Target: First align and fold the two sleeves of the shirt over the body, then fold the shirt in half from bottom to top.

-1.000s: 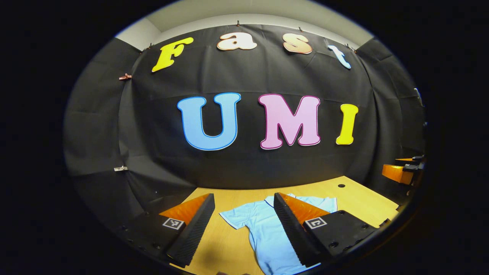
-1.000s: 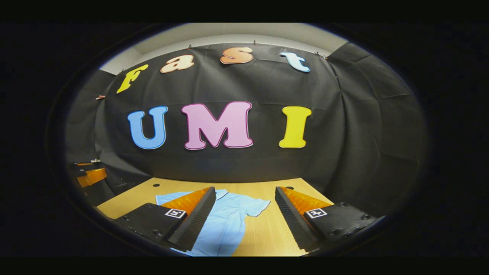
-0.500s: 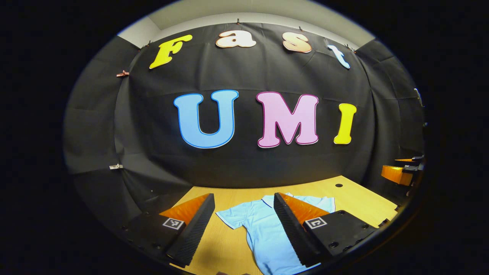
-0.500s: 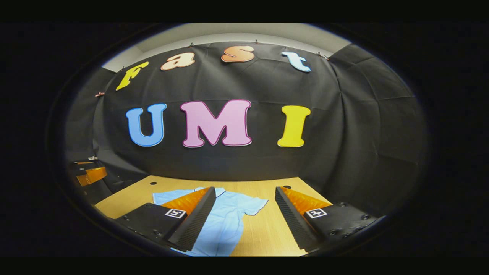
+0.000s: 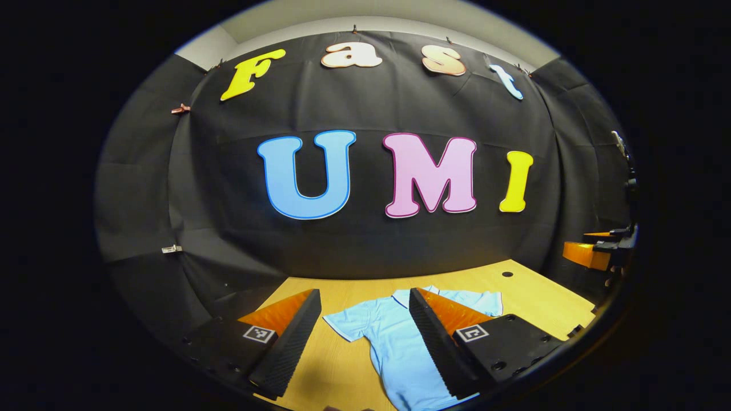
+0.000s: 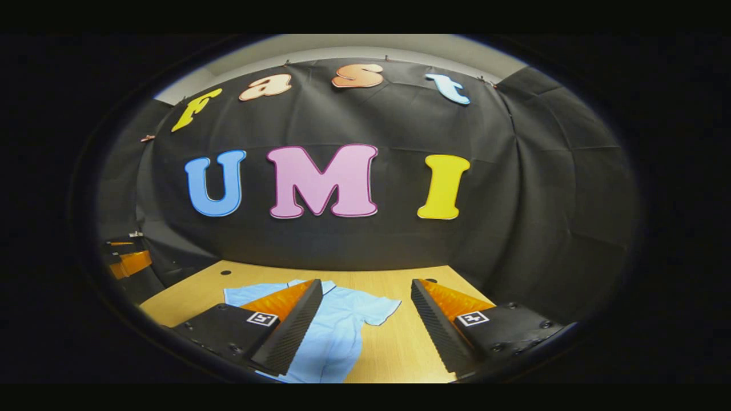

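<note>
A light blue shirt [image 5: 400, 342] is laid flat on the wooden tabletop [image 5: 537, 297], with its collar directed toward the black cloth wall [image 5: 365, 240] and its hem toward the near edge. Both short sleeves are spread outward and are not folded over the body.

In the left gripper view, the left gripper [image 5: 365, 305] is held above the tabletop with its jaws set wide apart and nothing between them. One sleeve [image 5: 345, 322] is seen in the gap between the fingers; the other side of the shirt is partly hidden behind the right-hand finger [image 5: 434, 348].

In the right gripper view, the right gripper [image 6: 366, 294] is likewise held above the tabletop with its jaws wide apart and nothing gripped. The shirt [image 6: 337, 337] is seen partly behind the left-hand finger [image 6: 288, 334], and a sleeve [image 6: 377, 308] extends into the gap over bare wood [image 6: 394, 348].

The other gripper [image 5: 599, 251] is seen at the far right edge of the left gripper view.
</note>
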Demonstrator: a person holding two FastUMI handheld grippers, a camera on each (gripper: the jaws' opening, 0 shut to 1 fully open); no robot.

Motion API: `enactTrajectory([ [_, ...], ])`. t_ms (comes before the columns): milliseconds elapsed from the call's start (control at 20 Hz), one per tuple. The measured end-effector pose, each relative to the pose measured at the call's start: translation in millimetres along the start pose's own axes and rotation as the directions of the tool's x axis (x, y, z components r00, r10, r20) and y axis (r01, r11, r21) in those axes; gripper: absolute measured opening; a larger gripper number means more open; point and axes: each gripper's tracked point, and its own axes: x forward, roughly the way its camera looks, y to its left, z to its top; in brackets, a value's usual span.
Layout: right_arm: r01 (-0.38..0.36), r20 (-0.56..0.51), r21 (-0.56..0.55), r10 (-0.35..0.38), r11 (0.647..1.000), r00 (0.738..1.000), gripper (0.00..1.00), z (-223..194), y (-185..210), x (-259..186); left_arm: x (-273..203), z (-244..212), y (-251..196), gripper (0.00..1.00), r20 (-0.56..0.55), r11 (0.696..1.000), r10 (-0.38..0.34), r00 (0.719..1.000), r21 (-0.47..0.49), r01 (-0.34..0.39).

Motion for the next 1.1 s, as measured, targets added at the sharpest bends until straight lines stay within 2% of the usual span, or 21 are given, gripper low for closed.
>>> enactTrajectory([
  [250,-0.022,-0.11,-0.006,0.022,1.0,0.994,0.97,-33,-8,50,6,-4,5,0.99,-0.025,1.0,0.022,0.999,0.005,-0.022],
  [500,-0.026,-0.254,-0.011,0.023,1.0,0.967,1.0,-79,-24,136,14,-14,12,0.99,-0.079,0.998,0.068,0.995,0.021,-0.066],
  [550,-0.02,-0.289,0.002,0.019,1.0,0.957,0.98,-94,-27,154,16,-18,13,0.99,-0.094,0.997,0.081,0.992,0.026,-0.079],
  [800,0.006,-0.461,0.014,0.002,1.0,0.888,0.98,-184,-40,234,25,-31,12,0.99,-0.146,0.987,0.157,0.977,0.041,-0.152],
  [1100,0.06,-0.571,0.007,-0.045,0.998,0.82,0.98,-259,-63,303,38,-51,-8,0.99,-0.2,0.981,0.192,0.961,-0.001,-0.196],
])
